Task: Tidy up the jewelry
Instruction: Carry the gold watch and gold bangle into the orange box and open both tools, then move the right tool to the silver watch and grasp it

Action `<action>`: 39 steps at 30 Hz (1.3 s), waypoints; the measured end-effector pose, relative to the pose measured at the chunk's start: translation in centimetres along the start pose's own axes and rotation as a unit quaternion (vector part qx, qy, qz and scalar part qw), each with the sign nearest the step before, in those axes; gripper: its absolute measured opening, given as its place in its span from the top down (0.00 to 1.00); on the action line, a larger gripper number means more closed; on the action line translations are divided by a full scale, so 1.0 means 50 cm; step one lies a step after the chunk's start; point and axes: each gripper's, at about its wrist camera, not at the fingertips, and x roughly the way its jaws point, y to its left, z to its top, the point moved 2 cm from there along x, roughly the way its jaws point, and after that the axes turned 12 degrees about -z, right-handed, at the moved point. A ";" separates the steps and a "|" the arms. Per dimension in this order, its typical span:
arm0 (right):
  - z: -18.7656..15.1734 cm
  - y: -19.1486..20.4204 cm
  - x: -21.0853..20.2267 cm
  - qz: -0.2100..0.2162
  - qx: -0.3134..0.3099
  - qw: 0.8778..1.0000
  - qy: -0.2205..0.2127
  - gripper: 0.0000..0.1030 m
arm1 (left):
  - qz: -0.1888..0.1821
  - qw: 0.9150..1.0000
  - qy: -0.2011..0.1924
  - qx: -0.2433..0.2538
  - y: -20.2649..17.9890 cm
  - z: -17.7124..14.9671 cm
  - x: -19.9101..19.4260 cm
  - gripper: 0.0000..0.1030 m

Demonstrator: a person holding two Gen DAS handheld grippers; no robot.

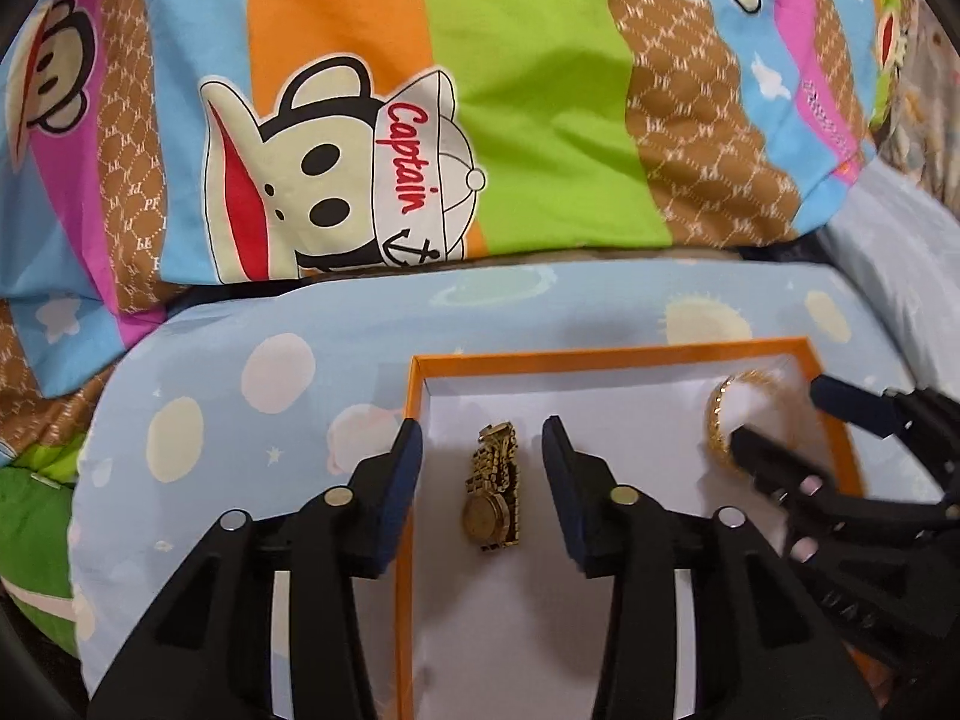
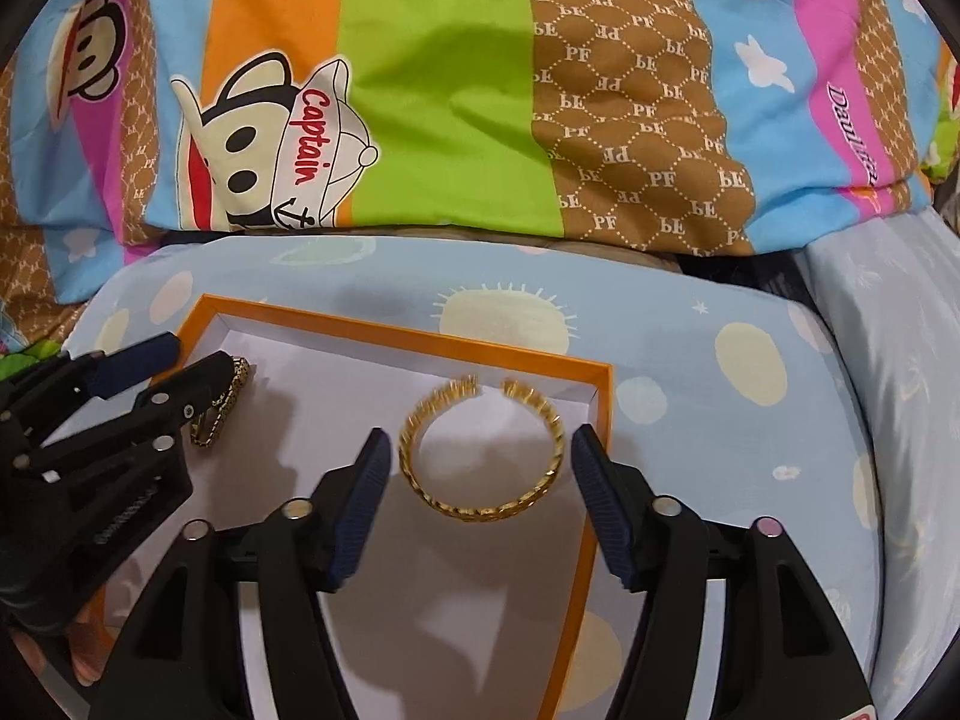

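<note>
While both grippers hang over the orange box (image 1: 606, 355), each has one gold piece lying between its spread fingers without contact. Left gripper (image 1: 481, 438): jaws parted, the gold watch (image 1: 493, 495) resting on the white floor of the box between them, clear of both blue pads. Its long axis, band and dial together, runs away from the camera, roughly parallel to the fingers, so closing would pinch it across its narrow width. Right gripper (image 2: 477, 450): jaws parted wider, straddling the gold bangle (image 2: 482, 450), which lies flat as an open ring with its gap turned toward the far wall of the box; the pads stand just beside its outer edge on either side, apparently not pressing it. Each hand is nearer its own piece: the watch sits toward the left side of the box, the bangle toward the right. The box rests on a pale blue cushion (image 2: 708, 360) in front of a striped cartoon quilt (image 2: 444, 90). Count: one box, one watch, one bangle, two grippers. Judged from this layout, both pieces are already inside the box, and either could be re-gripped or left where it is.
</note>
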 end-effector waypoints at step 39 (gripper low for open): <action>-0.504 -0.052 -0.322 0.021 0.081 0.994 -0.075 0.23 | -0.029 0.998 -0.047 -0.032 0.001 -0.474 -0.342 0.28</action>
